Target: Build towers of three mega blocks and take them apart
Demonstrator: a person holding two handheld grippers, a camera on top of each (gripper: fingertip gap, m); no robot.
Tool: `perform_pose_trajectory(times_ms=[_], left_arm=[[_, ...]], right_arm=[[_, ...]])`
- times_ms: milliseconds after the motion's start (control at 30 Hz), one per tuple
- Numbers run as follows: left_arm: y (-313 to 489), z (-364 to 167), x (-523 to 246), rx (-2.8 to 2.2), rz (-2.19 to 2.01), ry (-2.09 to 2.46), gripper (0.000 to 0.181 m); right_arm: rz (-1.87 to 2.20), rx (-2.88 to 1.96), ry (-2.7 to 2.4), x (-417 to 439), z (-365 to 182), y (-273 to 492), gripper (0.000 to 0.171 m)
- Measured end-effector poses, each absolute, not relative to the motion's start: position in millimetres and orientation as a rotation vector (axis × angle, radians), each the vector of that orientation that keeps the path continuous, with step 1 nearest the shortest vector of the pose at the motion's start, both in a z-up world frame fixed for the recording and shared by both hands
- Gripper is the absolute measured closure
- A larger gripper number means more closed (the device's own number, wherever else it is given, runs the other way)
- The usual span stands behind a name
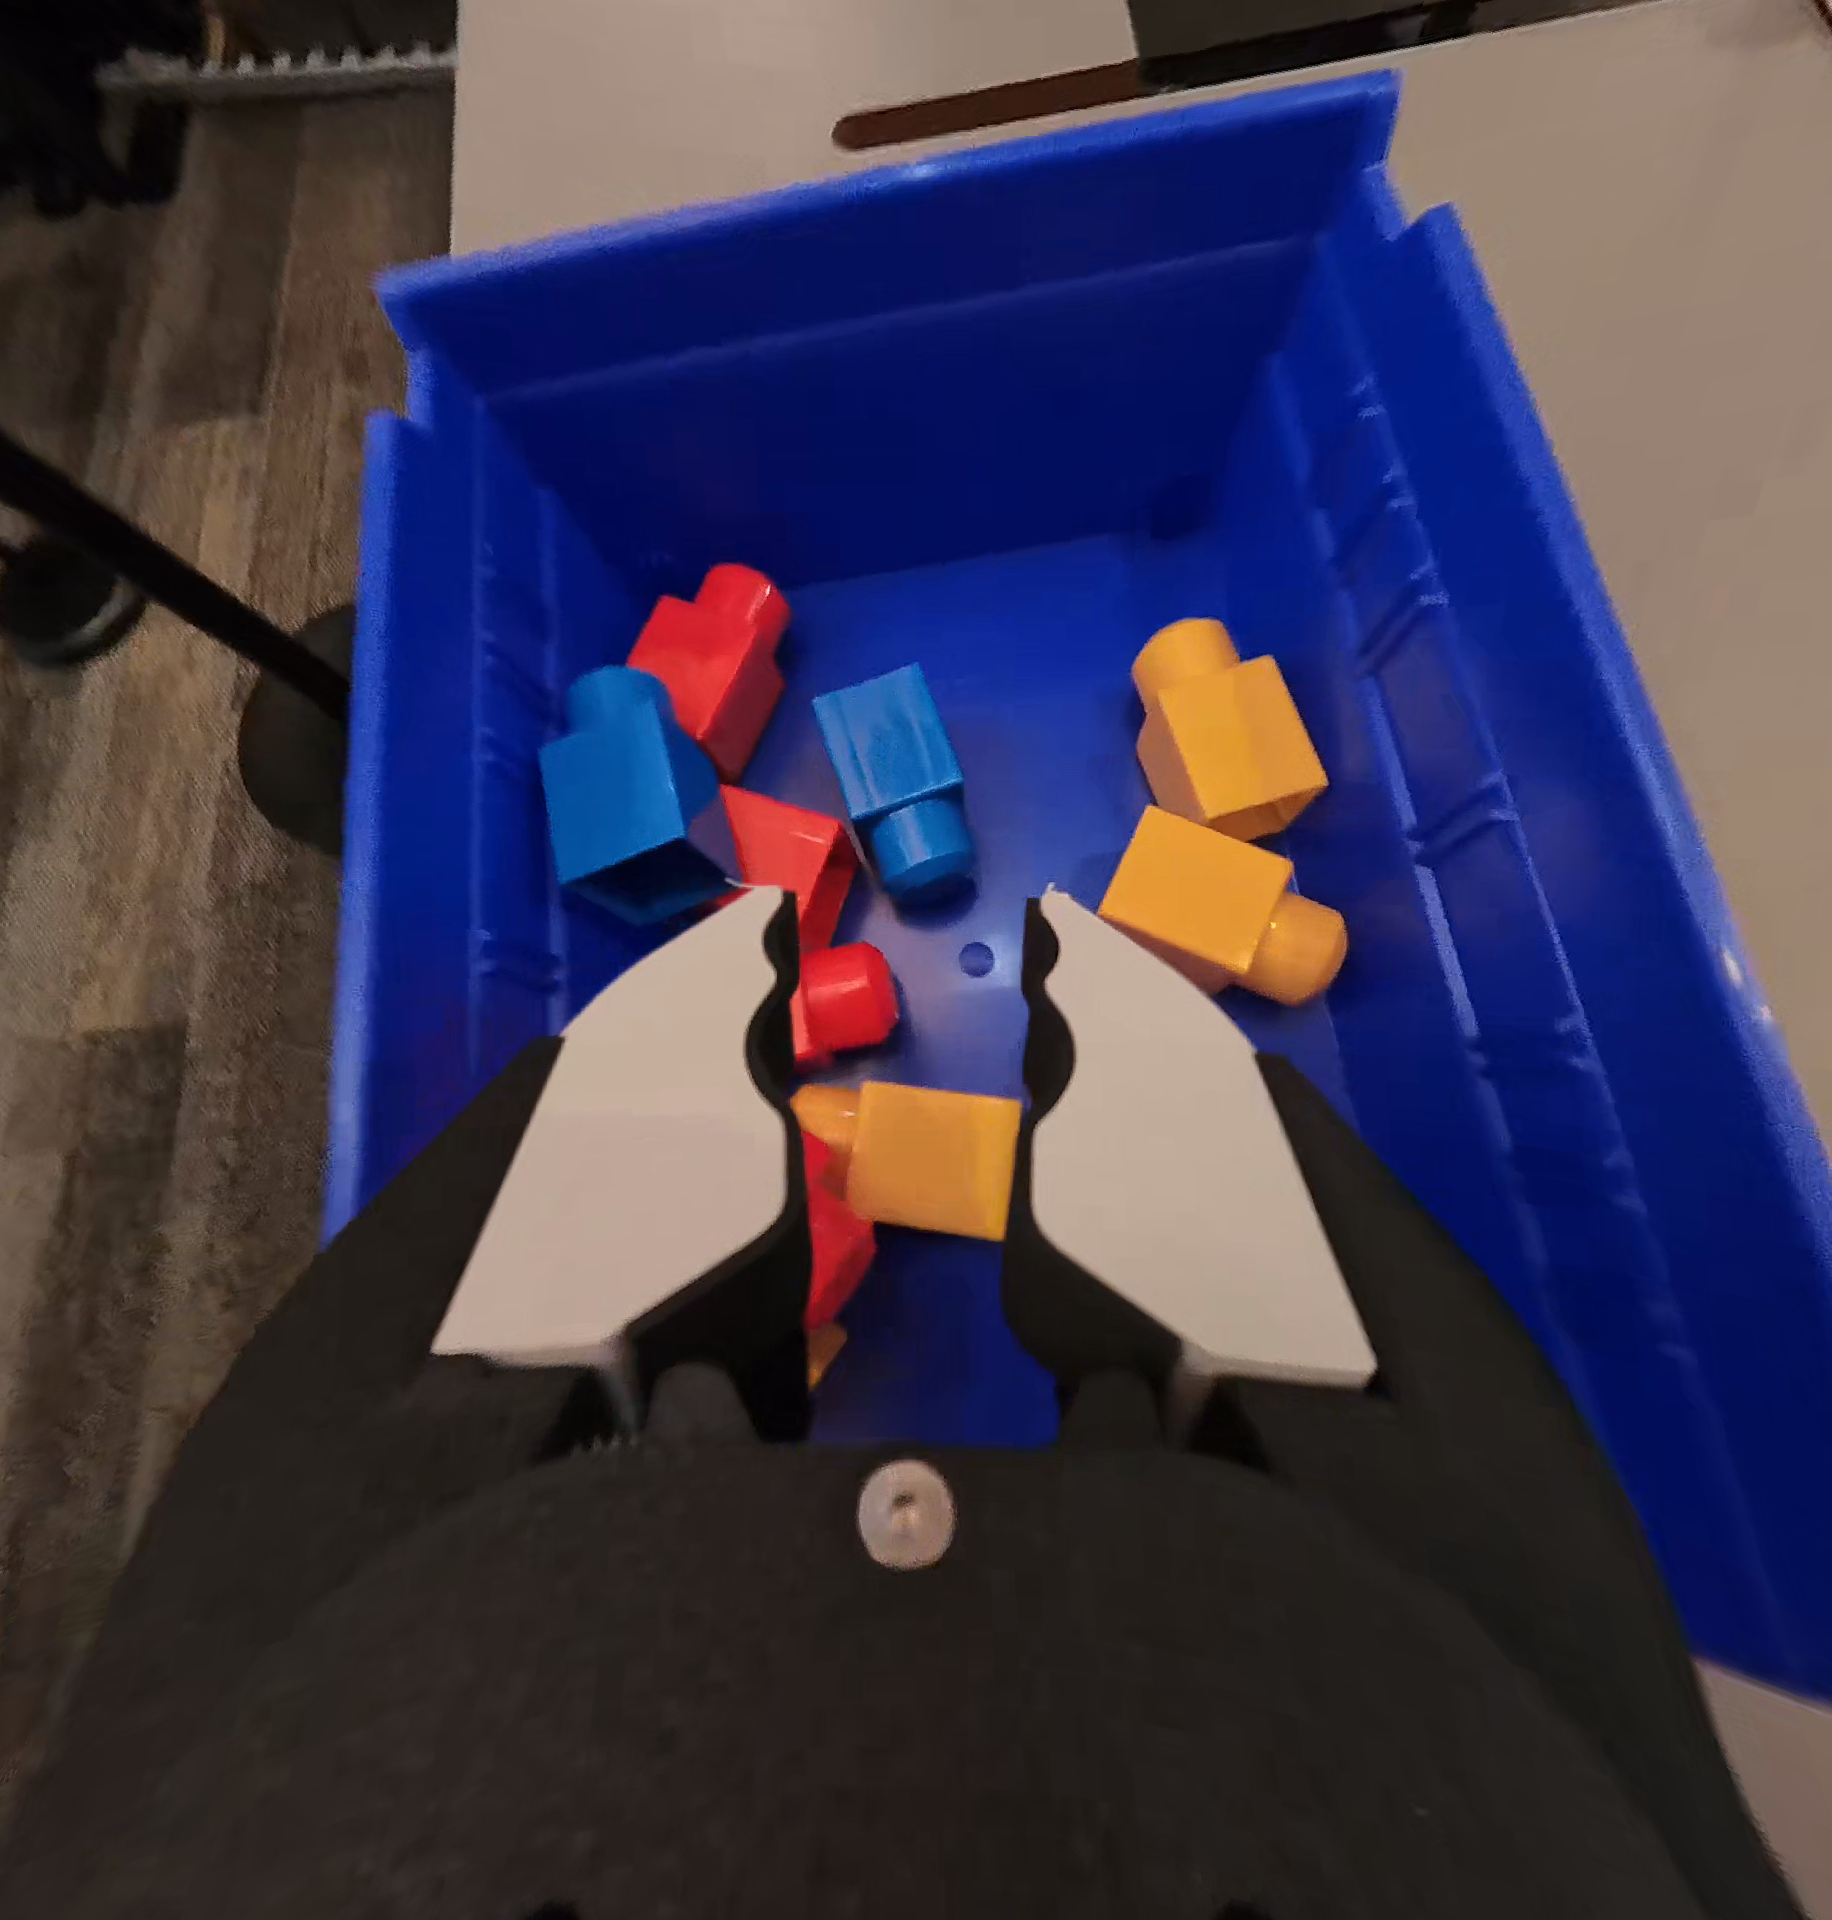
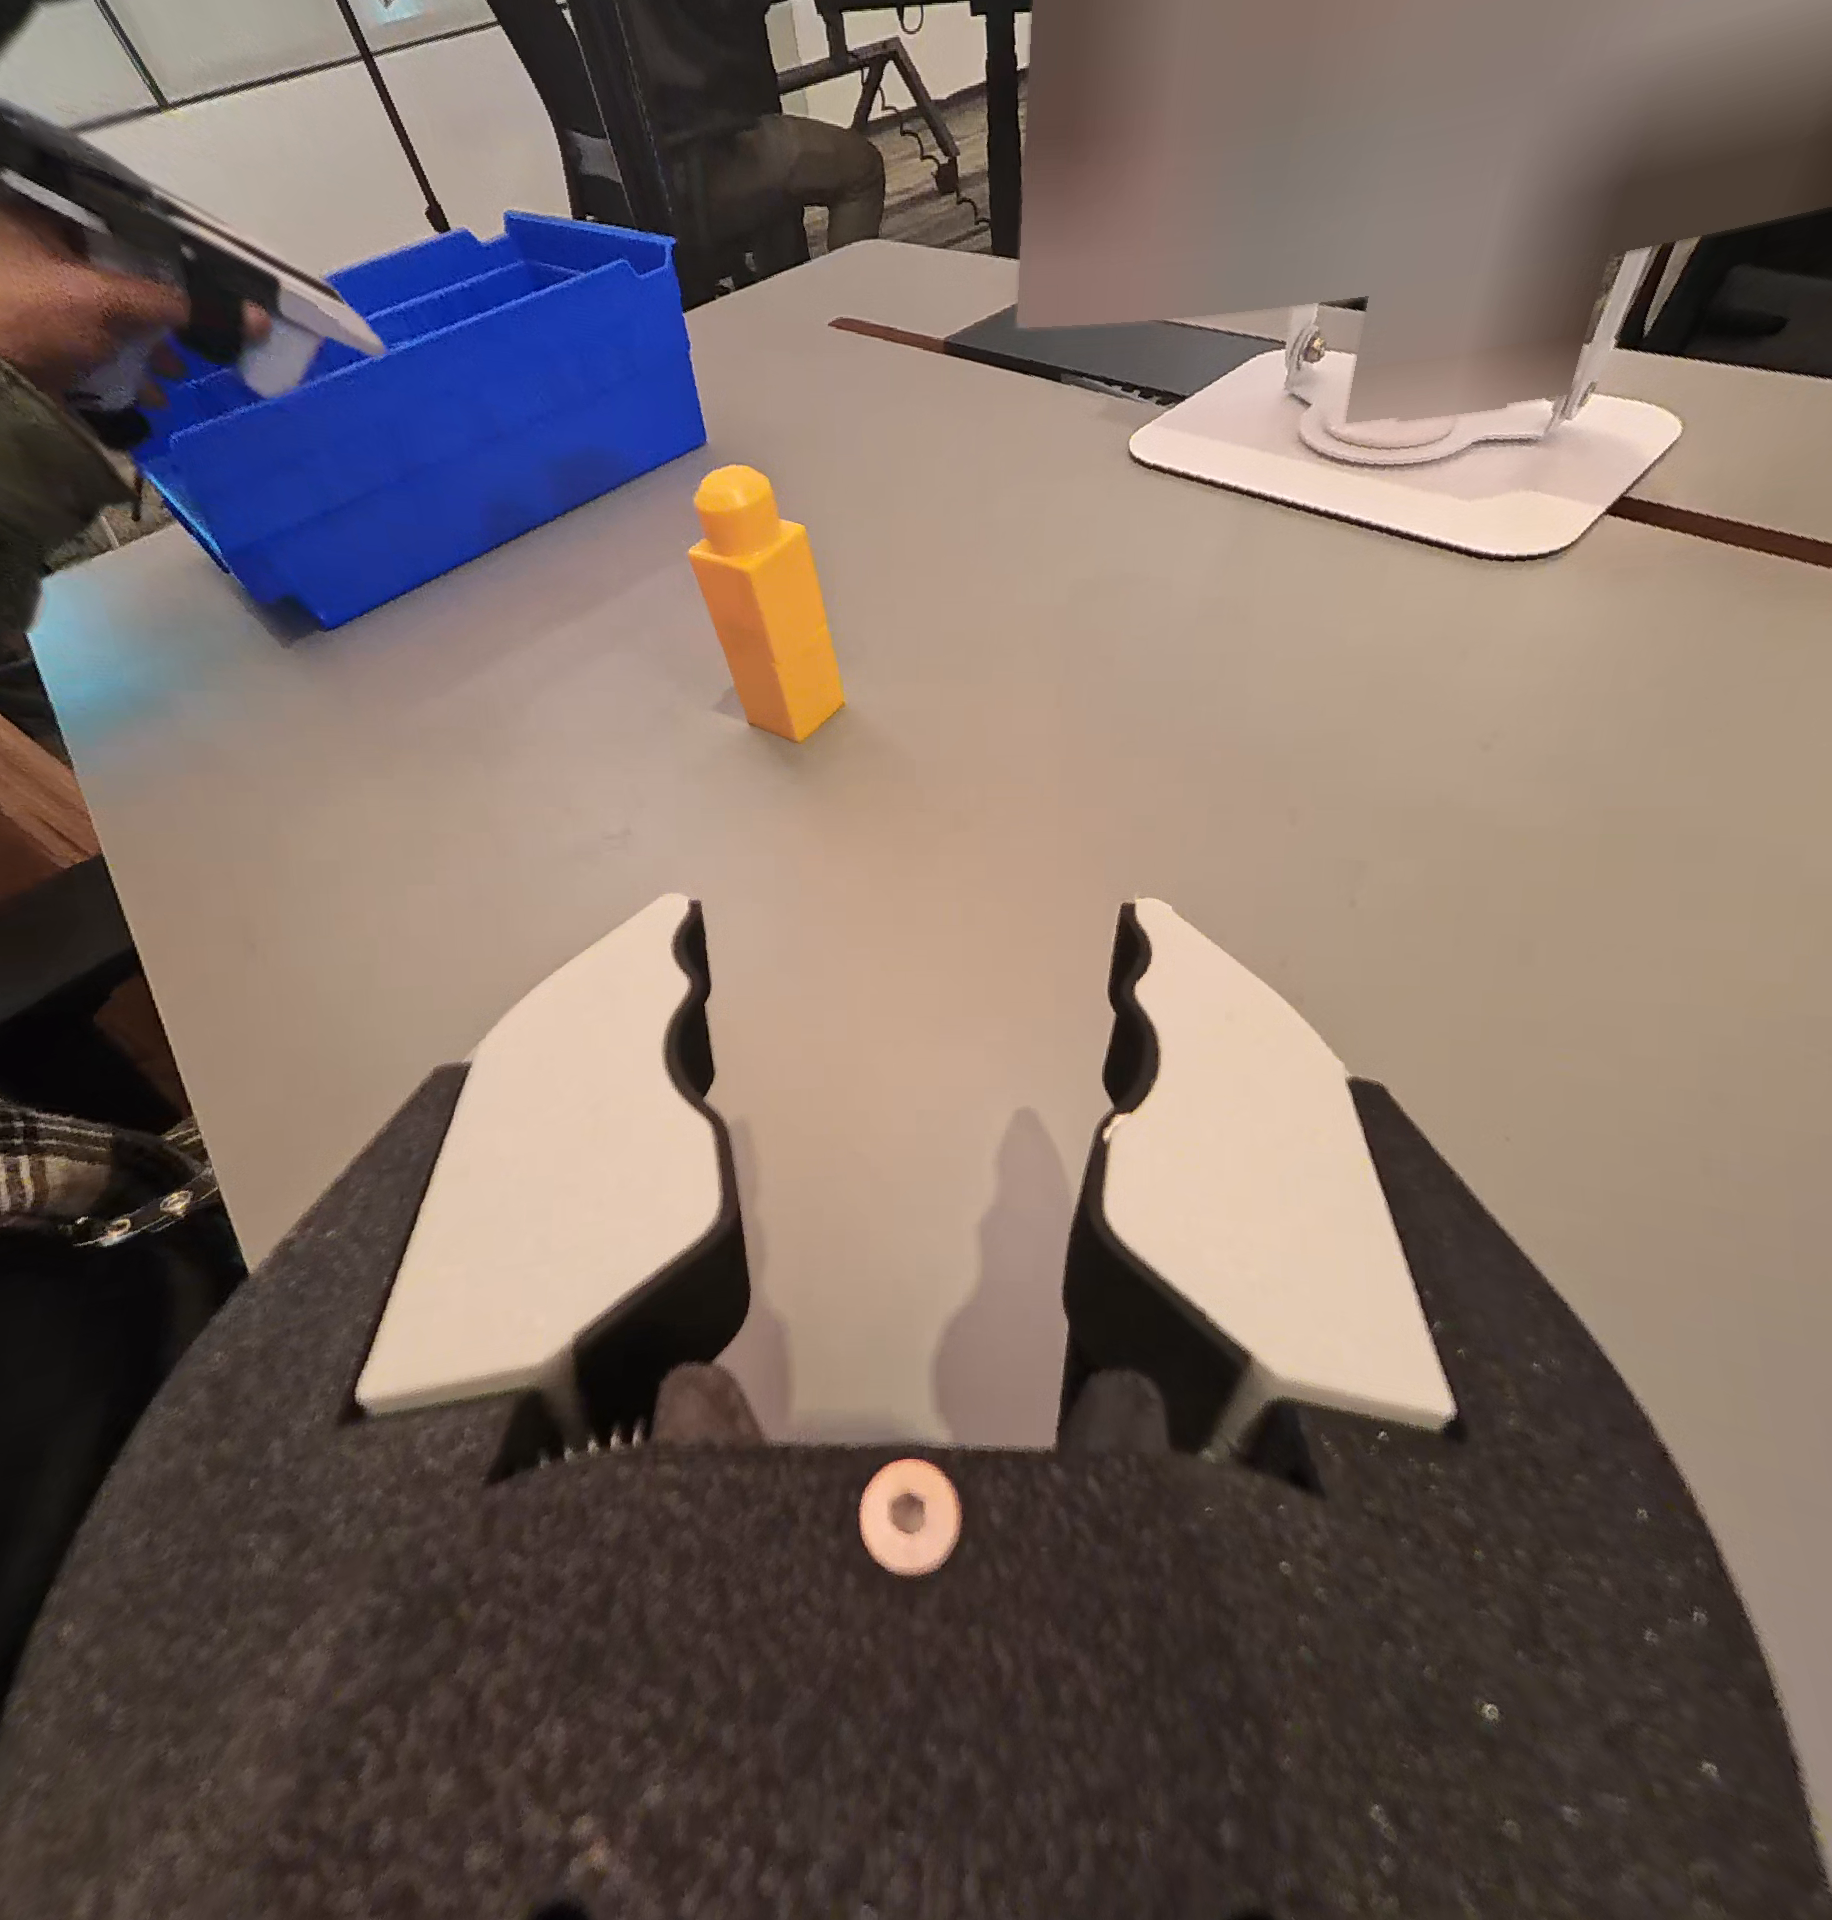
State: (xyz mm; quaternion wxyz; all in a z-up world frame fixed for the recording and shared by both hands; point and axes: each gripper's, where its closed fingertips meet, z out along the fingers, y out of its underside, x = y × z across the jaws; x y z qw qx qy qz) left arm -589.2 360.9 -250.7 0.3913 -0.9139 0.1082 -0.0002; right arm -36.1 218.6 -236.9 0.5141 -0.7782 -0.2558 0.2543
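A blue bin (image 1: 1463, 644) holds several loose mega blocks in red (image 1: 720, 665), blue (image 1: 896, 769) and yellow (image 1: 1229, 743). My left gripper (image 1: 907, 914) is open and hovers over the bin's near half. A yellow block (image 1: 933, 1158) lies on its side on the bin floor below the gap between the fingers. A red block (image 1: 839, 997) lies by the left finger. In the right wrist view, a tower of stacked yellow blocks (image 2: 766, 613) stands upright on the grey table. My right gripper (image 2: 907, 935) is open and empty, well short of the tower. The bin (image 2: 455, 447) and the left gripper (image 2: 268, 332) show at far left.
A white monitor base (image 2: 1411, 457) stands at the back right of the table (image 2: 1307, 831). The bin sits at the table's left edge, with floor (image 1: 112, 935) and a black chair leg (image 1: 143, 582) beyond. A person's sleeve (image 2: 18, 436) is at far left. One gripper's finger ends stand about 60 cm off the other's.
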Motion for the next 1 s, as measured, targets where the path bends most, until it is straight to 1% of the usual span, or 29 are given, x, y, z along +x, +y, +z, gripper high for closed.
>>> perform_pose_trajectory(times_ms=[67,233,367,500,600,767,933,1000], left_arm=[[366,-266,-582,-2.357,-0.049,0.233,0.144],[380,-296,-578,-2.465,-0.036,0.193,0.143],[390,-310,-582,-2.512,-0.012,0.164,0.142],[399,-317,-580,-2.528,-0.043,0.147,0.147],[405,-317,-579,-2.518,-0.048,0.145,0.152],[405,-315,-576,-2.531,-0.083,0.211,0.153],[392,-283,-572,-2.572,-0.077,0.421,0.153],[384,-265,-571,-2.619,-0.009,0.549,0.154]], right_arm=[[0.619,-1.872,-0.615,-37,-237,218,0.097],[0.619,-1.876,-0.614,-34,-239,217,0.097],[0.620,-1.868,-0.596,-28,-236,217,0.097],[0.620,-1.869,-0.592,-25,-236,217,0.097],[0.621,-1.865,-0.584,-23,-236,217,0.097],[0.623,-1.860,-0.576,-20,-234,217,0.097],[0.626,-1.859,-0.583,-22,-234,217,0.098],[0.628,-1.862,-0.594,-25,-235,216,0.098]])
